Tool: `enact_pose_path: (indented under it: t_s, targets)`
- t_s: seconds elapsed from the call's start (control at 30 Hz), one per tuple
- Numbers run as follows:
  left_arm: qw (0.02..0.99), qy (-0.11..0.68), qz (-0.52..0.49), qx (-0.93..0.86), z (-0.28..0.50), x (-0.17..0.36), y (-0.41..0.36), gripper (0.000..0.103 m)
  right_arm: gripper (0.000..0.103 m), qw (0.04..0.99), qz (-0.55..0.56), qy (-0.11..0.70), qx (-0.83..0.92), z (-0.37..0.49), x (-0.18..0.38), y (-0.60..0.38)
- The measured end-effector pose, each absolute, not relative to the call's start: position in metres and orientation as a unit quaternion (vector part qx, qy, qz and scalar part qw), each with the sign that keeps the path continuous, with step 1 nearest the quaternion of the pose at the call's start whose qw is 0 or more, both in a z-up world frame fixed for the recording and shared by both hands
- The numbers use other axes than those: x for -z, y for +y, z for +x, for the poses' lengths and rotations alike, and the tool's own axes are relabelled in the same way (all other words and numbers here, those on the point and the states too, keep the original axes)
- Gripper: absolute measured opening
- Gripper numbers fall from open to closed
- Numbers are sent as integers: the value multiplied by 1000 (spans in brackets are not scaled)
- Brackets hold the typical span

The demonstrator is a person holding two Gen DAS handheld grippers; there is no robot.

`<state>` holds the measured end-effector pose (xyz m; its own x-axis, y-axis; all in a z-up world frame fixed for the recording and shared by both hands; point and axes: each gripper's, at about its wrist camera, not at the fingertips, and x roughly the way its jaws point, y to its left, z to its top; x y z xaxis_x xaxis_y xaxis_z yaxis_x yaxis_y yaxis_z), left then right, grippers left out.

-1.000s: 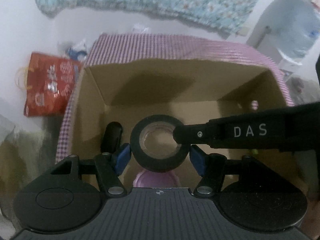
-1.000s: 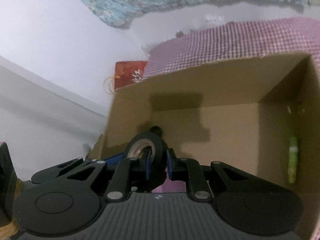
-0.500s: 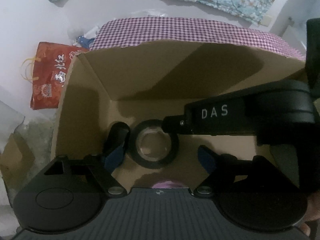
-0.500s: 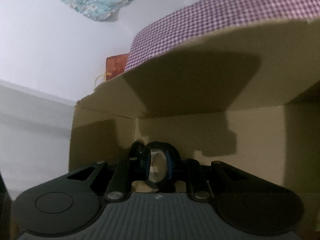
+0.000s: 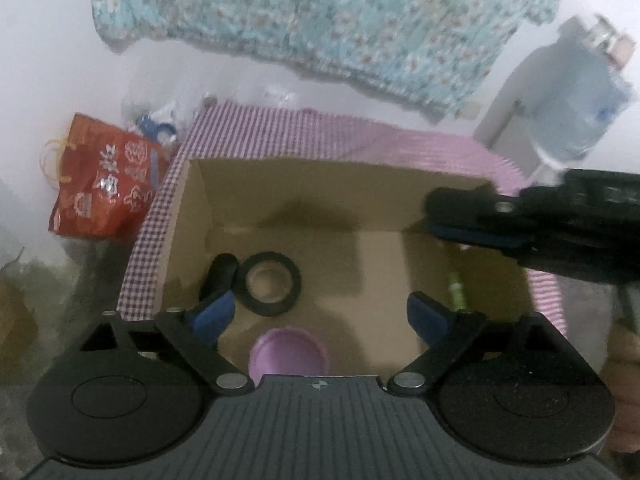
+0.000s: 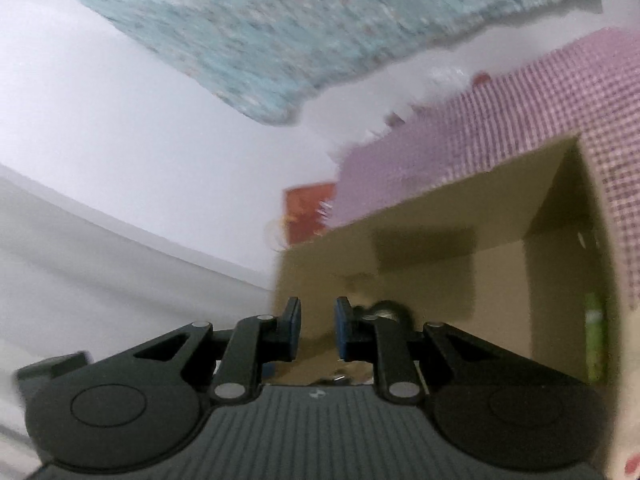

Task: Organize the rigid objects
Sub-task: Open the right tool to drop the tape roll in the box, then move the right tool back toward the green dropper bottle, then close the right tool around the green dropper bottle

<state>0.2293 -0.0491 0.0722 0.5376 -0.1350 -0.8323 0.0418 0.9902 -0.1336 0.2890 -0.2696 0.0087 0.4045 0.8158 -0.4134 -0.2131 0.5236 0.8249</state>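
Observation:
A black tape roll (image 5: pixel 268 308) lies flat on the floor of the open cardboard box (image 5: pixel 280 196). My left gripper (image 5: pixel 320 312) hangs above the box with its jaws opening wide and nothing between them. The roll sits just ahead of its left pad. My right gripper (image 5: pixel 436 216) reaches in from the right over the box's far right corner. In the right wrist view, the right gripper (image 6: pixel 316 328) is shut with nothing between its pads. The tape roll (image 6: pixel 386 310) peeks out behind its right finger, down inside the box (image 6: pixel 440 280).
Inside the box are a black object (image 5: pixel 220 276) beside the roll, a purple round lid (image 5: pixel 288 350) and a green tube (image 5: pixel 456 290). A red bag (image 5: pixel 104 184) sits left of the box, a water bottle (image 5: pixel 576 92) to the right and a floral cloth (image 5: pixel 320 12) behind.
The tape roll, held between the two grippers a second ago, now lies free on the box floor. The left jaws spread and rose. The right gripper let go and pulled out to the right.

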Motion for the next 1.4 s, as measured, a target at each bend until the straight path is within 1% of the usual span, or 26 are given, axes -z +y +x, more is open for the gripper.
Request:
enact_pose_path:
  t_s: [0.2,0.23,0.27,0.33,0.47,0.6,0.77,0.9,1.0,1.03,1.1,1.2,1.27,1.37,1.4]
  targets:
    - [896,433,-46,82,178,-99,-58,95,21,774,365,359,-373,216,-43,-306]
    - [900,425,-45,86,169,-102,-59,95,24,778,363,350,-375,204,-45,-312]
    - [903,418,-44,89,161,-105,-59,96,33,784,361,343,-372,193,-47,-316]
    - [908,406,-40,95,147,-105,-59,97,44,799,349,331,-360,169,-47,-325]
    - [910,400,-20,109,123,-94,-65,97,44,823,324,336,-323,135,-38,-329]
    - [905,399,11,149,101,-70,-79,98,44,837,298,358,-287,111,-25,-326]
    - [901,396,50,172,91,-36,-100,97,44,855,246,379,-254,99,-12,-310]
    - [905,378,76,180,87,-12,-111,96,44,858,216,394,-249,104,-3,-291]
    - [902,384,90,177,90,3,-115,89,44,860,187,408,-244,110,5,-275]
    - [902,382,95,176,90,6,-116,84,44,859,180,412,-244,110,7,-271]
    - [903,379,103,174,92,11,-117,83,44,860,166,417,-245,112,10,-264]
    - [903,379,107,173,95,17,-119,75,44,861,146,423,-242,118,14,-253]
    - [902,380,111,172,98,21,-120,73,44,861,137,428,-240,122,17,-249]
    - [900,382,117,173,101,27,-123,66,42,859,126,435,-238,126,22,-243]
    - [899,385,117,173,101,29,-123,65,42,859,123,437,-238,127,23,-242]
